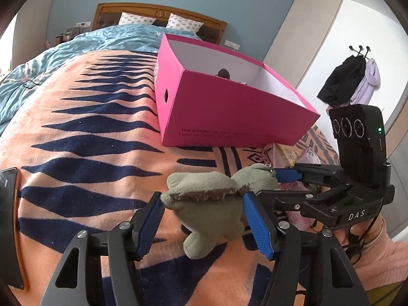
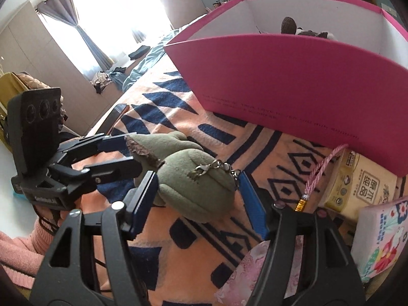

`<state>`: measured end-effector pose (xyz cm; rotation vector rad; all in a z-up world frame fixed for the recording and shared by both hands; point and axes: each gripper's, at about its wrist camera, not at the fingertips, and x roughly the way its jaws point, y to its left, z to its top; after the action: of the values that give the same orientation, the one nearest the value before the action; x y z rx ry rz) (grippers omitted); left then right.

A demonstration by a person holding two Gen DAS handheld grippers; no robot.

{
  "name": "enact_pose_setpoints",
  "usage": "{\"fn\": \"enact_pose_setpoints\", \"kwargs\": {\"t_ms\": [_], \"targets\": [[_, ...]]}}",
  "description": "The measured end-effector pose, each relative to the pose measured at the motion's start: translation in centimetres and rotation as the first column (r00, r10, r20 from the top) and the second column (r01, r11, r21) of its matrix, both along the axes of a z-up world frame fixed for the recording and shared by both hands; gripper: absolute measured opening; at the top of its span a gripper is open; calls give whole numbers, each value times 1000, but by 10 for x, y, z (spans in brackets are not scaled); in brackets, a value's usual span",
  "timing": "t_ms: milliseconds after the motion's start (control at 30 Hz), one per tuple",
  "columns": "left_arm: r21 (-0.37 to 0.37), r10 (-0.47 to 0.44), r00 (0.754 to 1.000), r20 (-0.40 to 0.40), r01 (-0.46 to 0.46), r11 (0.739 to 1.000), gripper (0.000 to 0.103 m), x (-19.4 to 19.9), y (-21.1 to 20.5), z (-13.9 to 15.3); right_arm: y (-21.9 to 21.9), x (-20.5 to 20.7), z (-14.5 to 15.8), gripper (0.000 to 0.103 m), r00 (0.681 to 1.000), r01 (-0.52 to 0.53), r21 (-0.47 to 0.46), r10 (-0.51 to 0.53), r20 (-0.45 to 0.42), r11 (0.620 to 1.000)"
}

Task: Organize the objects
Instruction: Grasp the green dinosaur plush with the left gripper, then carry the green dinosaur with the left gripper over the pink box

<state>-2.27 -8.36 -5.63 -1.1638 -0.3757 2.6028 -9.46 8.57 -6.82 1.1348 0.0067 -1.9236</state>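
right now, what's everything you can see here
blanket: 1, orange with navy pattern, spread over the bed
box: 1, pink outside and white inside, open, on the blanket
brown toy: 1, partly hidden, in the box
plush toy: 1, green with metal clasp, in front of the box
tissue pack: 1, yellowish, beside the box
tassel cord: 1, pink, against the tissue pack
floral pack: 1, white, near the tissue pack
pillows: 2, white, at the headboard
left gripper, right gripper: 2, black with blue pads, jaws on the plush toy
sleeve: pink, behind the right gripper

Bright daylight; window (image 2: 107, 17) glare blown out; fisheye edges bent, perhaps soft.
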Motion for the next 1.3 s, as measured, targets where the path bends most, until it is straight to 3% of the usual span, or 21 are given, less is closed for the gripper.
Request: {"fn": "enact_pose_setpoints", "kwargs": {"t_ms": [100,567,867,1100,1300], "targets": [[2,11,1000,4,-11,1000,57,0,0,-1,0,2,1,61,1000,-9,-4,9,-5,1000],[16,-23,998,-58,24,1000,57,4,17,27,20,9,28,59,997,0,-32,-3,-75,999],[-11,-65,986,-154,64,998,57,-2,30,70,35,13,74,59,981,0,-51,-10,-195,999],[-83,-78,964,-253,59,995,59,-13,37,116,35,8,121,59,943,-13,-61,-8,-334,998],[-119,-75,952,-298,41,992,59,-39,36,147,34,-16,149,59,926,-22,-89,-14,-377,996]]}}
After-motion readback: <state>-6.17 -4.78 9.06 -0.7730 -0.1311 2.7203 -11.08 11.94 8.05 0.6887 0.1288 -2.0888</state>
